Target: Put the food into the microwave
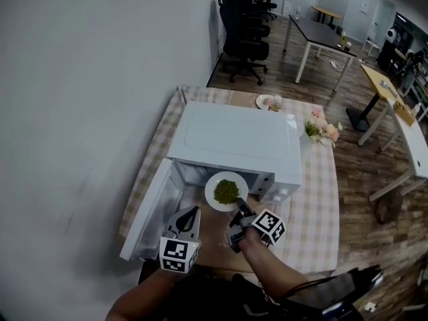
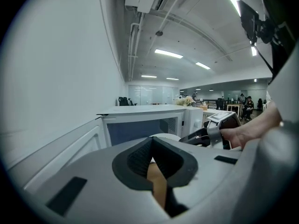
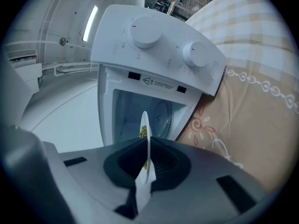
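Observation:
A white microwave [image 1: 234, 139] stands on the checked tablecloth with its door [image 1: 150, 209] swung open to the left. My right gripper [image 1: 239, 207] is shut on the near rim of a white plate [image 1: 226, 191] of green food, held level just in front of the open cavity. In the right gripper view the plate [image 3: 145, 143] shows edge-on between the jaws, facing the cavity [image 3: 135, 111] and its turntable. My left gripper [image 1: 194, 211] hovers empty and shut beside the plate, near the door. From the left gripper view the plate's rim [image 2: 164, 136] and the right gripper [image 2: 205, 134] show ahead.
Two knobs [image 3: 147, 31] sit on the microwave's panel beside the cavity. A bunch of flowers [image 1: 322, 130] and a small dish [image 1: 265, 101] stand on the table [image 1: 314, 199] behind and right of the microwave. Office chairs [image 1: 244, 19] and desks fill the room beyond.

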Demonstrator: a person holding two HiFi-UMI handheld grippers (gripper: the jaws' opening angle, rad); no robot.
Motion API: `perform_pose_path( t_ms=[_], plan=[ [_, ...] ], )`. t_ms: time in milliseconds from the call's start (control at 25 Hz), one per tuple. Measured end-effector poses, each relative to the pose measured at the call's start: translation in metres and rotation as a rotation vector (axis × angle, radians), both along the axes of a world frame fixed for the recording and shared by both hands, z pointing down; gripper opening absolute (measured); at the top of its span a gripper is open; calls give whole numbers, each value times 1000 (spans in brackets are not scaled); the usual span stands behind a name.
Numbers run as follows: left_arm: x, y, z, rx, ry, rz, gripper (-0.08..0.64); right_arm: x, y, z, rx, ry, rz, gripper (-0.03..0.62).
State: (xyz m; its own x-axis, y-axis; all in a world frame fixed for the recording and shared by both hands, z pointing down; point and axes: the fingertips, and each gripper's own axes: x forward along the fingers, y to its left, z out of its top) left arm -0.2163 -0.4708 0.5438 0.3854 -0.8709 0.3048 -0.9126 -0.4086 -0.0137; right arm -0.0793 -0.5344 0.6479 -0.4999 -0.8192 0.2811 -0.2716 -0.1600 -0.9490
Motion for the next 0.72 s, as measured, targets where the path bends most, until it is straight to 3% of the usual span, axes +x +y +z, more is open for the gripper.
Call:
perform_pose_path(
  t_ms=[280,720],
  plan=[
    [5,-16,22,-49,-8,45,9,4,-19,28,-28,-10,99,18],
    [0,-29,27,-54,-5,108,9,-5,-39,61,-80,7,197,18]
  ],
)
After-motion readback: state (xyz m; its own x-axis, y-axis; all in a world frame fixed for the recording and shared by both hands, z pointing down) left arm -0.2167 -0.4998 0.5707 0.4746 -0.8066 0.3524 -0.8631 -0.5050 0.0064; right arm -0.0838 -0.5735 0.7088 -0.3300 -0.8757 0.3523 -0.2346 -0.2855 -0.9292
